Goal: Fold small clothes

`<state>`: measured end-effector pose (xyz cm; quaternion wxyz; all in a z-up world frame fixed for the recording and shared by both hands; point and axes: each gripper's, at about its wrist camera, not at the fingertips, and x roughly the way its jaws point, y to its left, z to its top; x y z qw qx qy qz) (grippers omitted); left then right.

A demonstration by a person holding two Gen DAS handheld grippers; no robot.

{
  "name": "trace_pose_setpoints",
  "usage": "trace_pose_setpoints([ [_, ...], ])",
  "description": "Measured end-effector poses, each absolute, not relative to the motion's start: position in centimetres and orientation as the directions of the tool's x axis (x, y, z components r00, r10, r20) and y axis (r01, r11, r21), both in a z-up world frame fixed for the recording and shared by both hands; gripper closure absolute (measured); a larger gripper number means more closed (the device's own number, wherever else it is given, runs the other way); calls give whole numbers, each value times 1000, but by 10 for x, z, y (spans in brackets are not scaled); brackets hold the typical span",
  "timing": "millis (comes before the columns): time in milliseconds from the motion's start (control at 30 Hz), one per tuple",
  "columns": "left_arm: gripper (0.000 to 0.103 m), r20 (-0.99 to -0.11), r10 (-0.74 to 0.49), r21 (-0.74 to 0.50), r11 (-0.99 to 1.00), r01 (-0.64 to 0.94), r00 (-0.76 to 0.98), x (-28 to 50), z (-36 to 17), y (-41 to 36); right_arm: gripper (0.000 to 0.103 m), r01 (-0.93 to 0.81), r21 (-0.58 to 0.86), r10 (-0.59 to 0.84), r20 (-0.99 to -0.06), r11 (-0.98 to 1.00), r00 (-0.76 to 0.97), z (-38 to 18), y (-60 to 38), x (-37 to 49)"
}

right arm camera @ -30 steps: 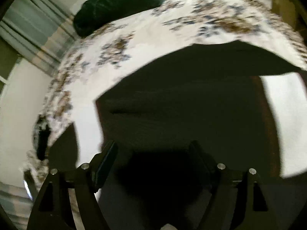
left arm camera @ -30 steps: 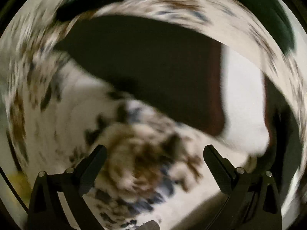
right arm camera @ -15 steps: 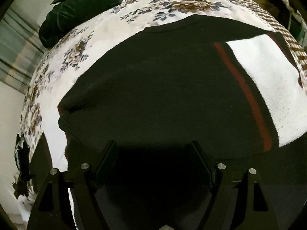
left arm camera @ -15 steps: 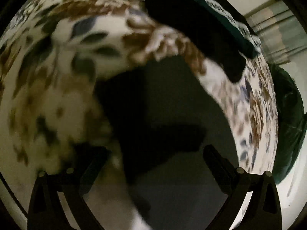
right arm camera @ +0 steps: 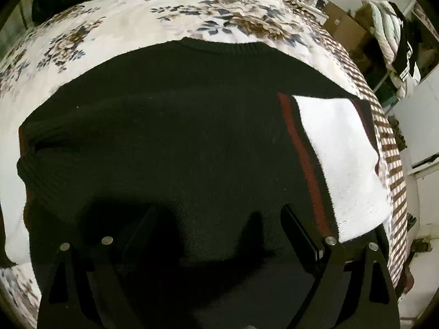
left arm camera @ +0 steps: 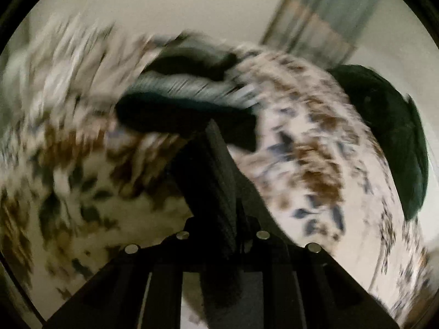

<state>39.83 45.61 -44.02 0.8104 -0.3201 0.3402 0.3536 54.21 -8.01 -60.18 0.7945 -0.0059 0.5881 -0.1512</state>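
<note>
Sweater [right arm camera: 170, 137] beneath right gripper [right arm camera: 219, 235]

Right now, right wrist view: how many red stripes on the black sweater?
2. One red stripe runs left of the white panel; a fainter second stripe edges the panel's right side. More may be hidden underneath.

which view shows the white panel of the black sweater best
The right wrist view: the sweater lies flat and sharp, white panel fully visible. The blurred left wrist view shows only a dark knit fold, no white panel.
</note>
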Motion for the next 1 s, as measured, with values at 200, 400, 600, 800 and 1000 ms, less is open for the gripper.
trace_pose_setpoints([
  [200,91,-663,372,-203,746,-635,649,423,-354,375,10,264,-120,-194,-942,957,275,-591,-99,528],
  [400,91,-621,264,-83,914,-397,738,443,-306,237,10,361,-78,-185,-945,929,271,-578,-170,503],
  [600,91,-679,107,-22,986,-165,726,469,-318,81,10,450,-73,-206,-945,890,253,-573,-269,465],
  [800,91,-753,-16,-8,1000,15,658,481,-350,-62,10,544,-77,-232,-947,835,222,-572,-370,431],
  [1000,91,-799,-100,-13,989,148,594,469,-378,-170,10,614,-78,-243,-951,785,190,-574,-450,403],
])
